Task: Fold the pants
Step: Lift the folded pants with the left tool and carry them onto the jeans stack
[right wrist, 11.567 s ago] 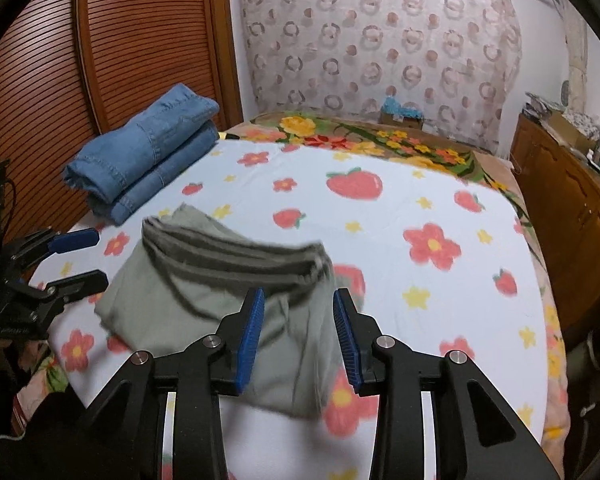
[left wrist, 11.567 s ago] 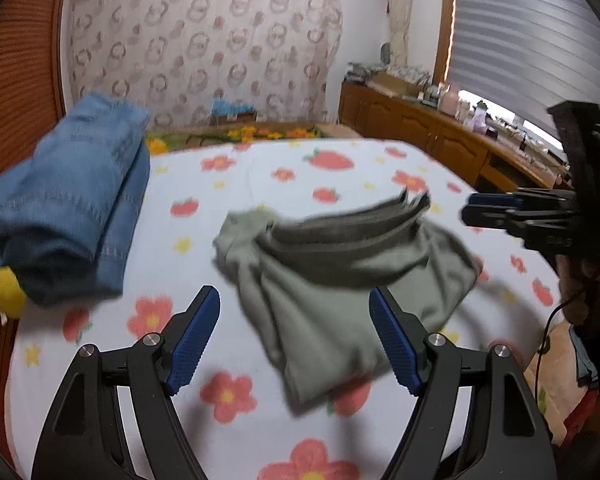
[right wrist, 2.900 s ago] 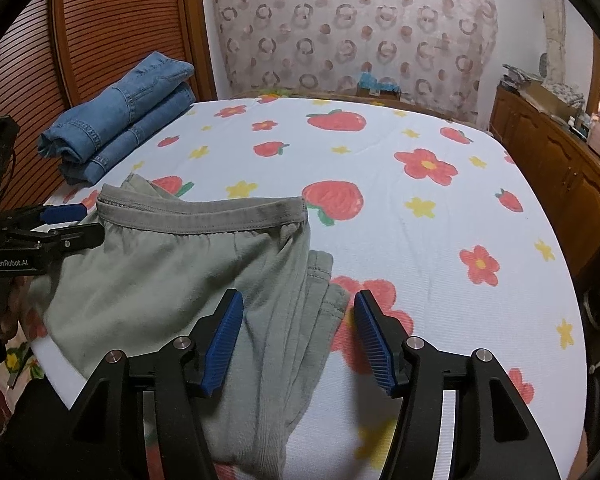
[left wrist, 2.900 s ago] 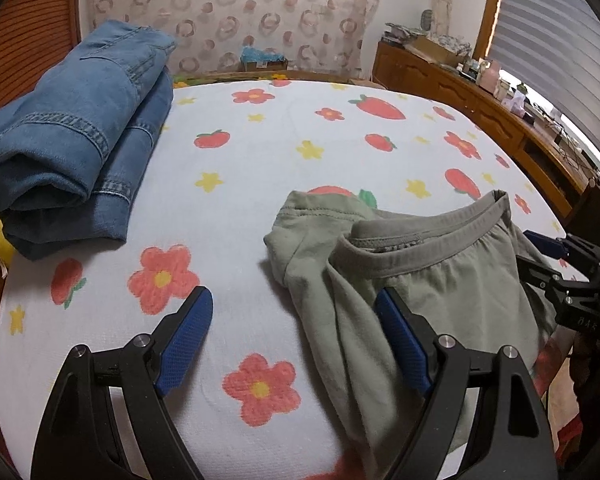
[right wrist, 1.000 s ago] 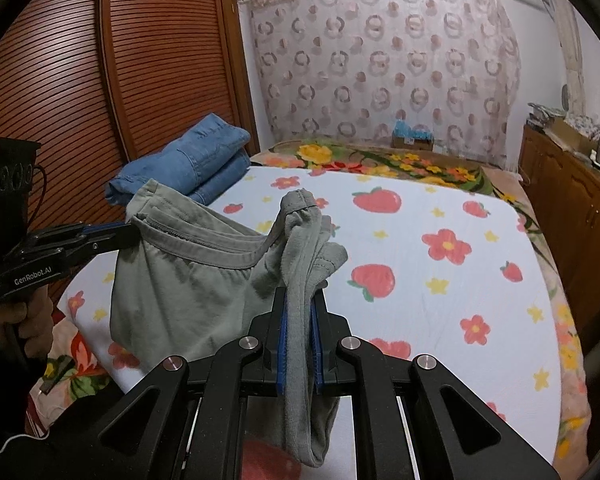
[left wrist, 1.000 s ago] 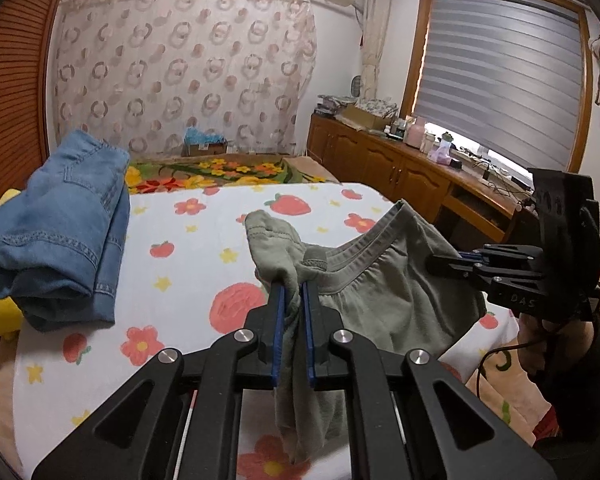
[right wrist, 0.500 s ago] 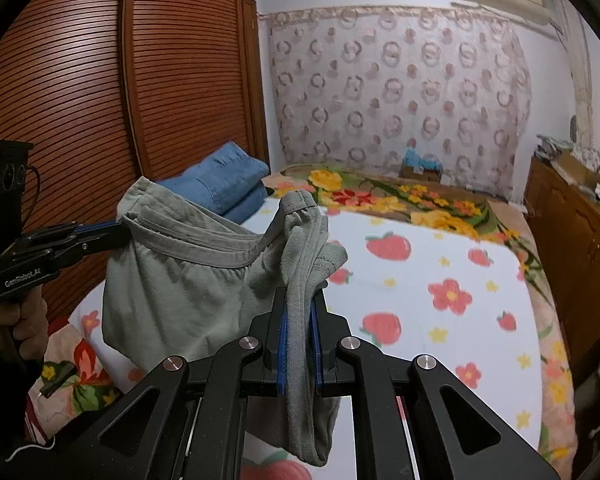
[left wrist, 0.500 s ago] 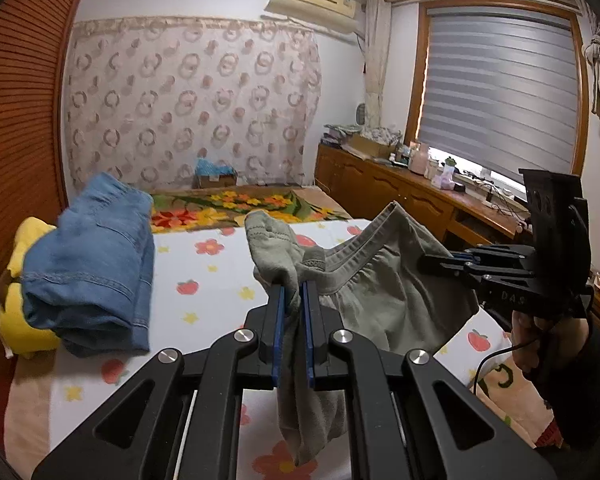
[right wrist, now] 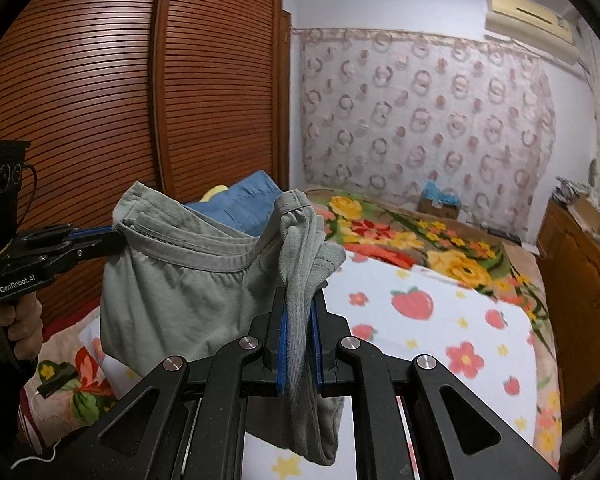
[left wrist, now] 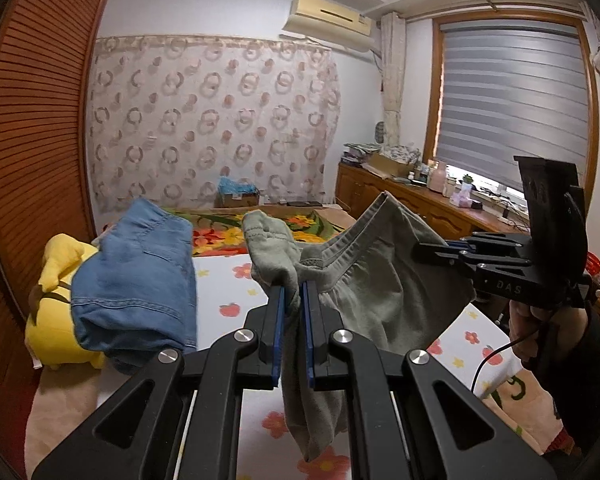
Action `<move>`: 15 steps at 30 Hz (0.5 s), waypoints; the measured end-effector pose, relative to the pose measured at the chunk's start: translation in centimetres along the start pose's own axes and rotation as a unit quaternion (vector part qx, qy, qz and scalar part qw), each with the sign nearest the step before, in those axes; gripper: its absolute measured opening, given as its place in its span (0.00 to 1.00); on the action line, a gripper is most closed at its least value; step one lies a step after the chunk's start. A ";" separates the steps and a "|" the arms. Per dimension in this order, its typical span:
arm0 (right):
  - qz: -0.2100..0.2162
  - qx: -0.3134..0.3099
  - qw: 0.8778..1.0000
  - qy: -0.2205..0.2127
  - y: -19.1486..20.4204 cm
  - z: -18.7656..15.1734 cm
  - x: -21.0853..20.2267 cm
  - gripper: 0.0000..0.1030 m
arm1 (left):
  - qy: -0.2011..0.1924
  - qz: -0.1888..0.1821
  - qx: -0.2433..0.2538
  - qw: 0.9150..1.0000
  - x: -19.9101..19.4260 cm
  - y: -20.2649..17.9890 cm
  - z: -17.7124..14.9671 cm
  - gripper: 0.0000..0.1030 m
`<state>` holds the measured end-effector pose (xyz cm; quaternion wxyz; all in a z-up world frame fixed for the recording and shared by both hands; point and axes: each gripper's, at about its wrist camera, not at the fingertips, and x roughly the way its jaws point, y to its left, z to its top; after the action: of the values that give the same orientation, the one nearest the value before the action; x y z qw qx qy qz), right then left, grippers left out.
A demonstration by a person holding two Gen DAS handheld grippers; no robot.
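Both claws are gripping the pants [left wrist: 384, 280]: left claw [left wrist: 291, 300], right claw [right wrist: 299, 312]. Pants are hanging between them above the bed [right wrist: 440, 344].

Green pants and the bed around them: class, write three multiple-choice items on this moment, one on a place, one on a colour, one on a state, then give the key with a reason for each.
1. Where do the folded jeans lie?
A. on the bed, beside a yellow plush toy
B. on the wooden counter under the window
C. on the floor

2. What colour are the pads on the gripper fingers?
A. red
B. blue
C. white

3. How are the green pants being handled?
A. lying flat on the bed sheet
B. held up at the waistband by both grippers
C. dangling from one gripper only

Key: 1 A, the jeans rest on the bed sheet against the yellow plush toy. 2 B, blue strips line the fingers. 3 B, the left gripper and the right gripper each clamp the waistband, and the fabric hangs above the bed.
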<state>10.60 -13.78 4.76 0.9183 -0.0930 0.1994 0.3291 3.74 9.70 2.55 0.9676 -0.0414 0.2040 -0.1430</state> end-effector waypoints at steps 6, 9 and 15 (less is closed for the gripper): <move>0.018 -0.016 1.000 0.005 -0.6 1.0 3.0 0.10 | 0.001 0.017 -0.011 1.000 1.1 2.2 0.6 0.10; 0.023 -0.032 0.999 0.006 -1.0 2.1 4.6 0.10 | -0.002 0.027 -0.013 1.000 1.7 3.5 1.1 0.10; 0.035 -0.050 0.998 -0.002 -2.5 4.1 7.7 0.10 | -0.006 0.046 -0.023 0.999 3.8 6.6 2.2 0.10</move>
<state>18.86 -10.07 5.26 0.9006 -0.1311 0.1845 0.3711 9.71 14.97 2.14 0.9731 -0.0552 0.2032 -0.0934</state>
